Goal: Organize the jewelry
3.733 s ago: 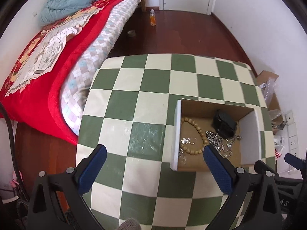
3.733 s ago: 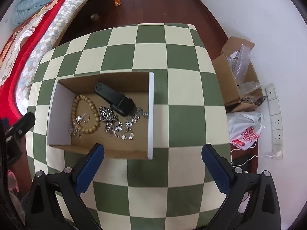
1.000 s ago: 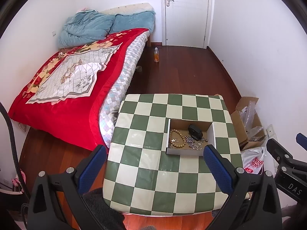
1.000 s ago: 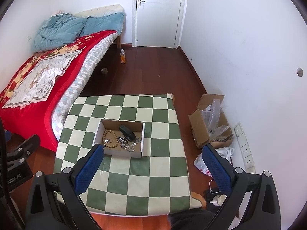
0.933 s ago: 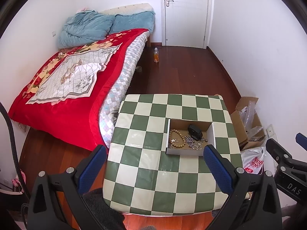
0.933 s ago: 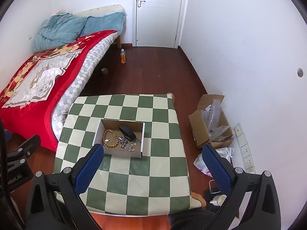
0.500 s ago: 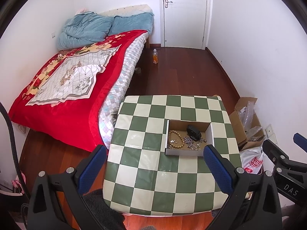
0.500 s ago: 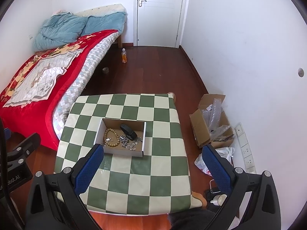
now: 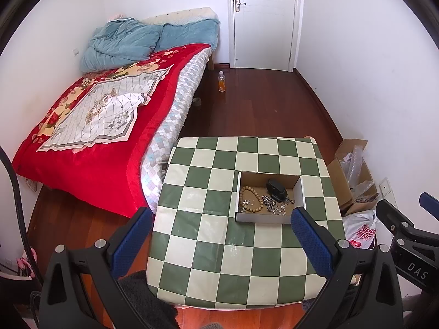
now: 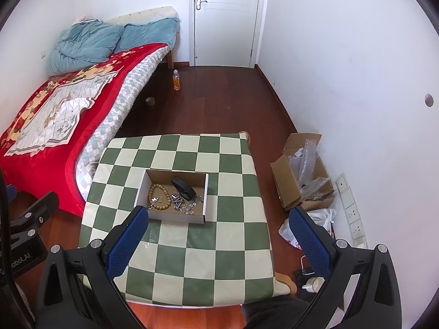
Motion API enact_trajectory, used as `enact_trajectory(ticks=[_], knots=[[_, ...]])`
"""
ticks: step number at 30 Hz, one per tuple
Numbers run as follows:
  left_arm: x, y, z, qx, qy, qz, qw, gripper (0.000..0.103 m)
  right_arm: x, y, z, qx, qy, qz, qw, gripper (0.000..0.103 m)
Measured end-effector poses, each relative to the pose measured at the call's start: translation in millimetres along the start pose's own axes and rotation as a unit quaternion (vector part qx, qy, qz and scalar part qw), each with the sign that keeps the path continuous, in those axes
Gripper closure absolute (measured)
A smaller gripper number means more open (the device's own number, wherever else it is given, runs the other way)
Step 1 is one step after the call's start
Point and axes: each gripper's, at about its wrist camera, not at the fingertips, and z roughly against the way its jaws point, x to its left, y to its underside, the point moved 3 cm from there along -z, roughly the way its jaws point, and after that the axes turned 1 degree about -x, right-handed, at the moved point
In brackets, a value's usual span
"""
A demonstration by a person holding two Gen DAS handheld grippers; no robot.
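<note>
While both grippers hang high above the checkered table (image 9: 192, 205), the left gripper (image 9: 219, 240) has its blue fingers spread wide and holds nothing. So does the right gripper (image 10: 216, 240). On the table sits a small cardboard box (image 10: 204, 192). Inside it lie a wooden bead bracelet (image 10: 159, 196), a pile of silver chains (image 10: 185, 204) and a black clip-like thing (image 10: 184, 188). A red bed (image 9: 90, 148) stands beside the table.

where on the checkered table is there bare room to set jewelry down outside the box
The checkered tablecloth shows bare squares between the cardboard box and the near edge, and on the bed side to its left. Inside, bead bracelet, silver chains and black case crowd the floor.
</note>
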Motion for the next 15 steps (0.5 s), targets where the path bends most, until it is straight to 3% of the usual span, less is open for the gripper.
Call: enact_trajectory(ticks=[15], knots=[[1.4,1.2,2.3,-0.002,0.001,0.001,1.0,0.0,-4.0,3.8,-0.1,0.0,0.001,-0.006,1.0,0.0]])
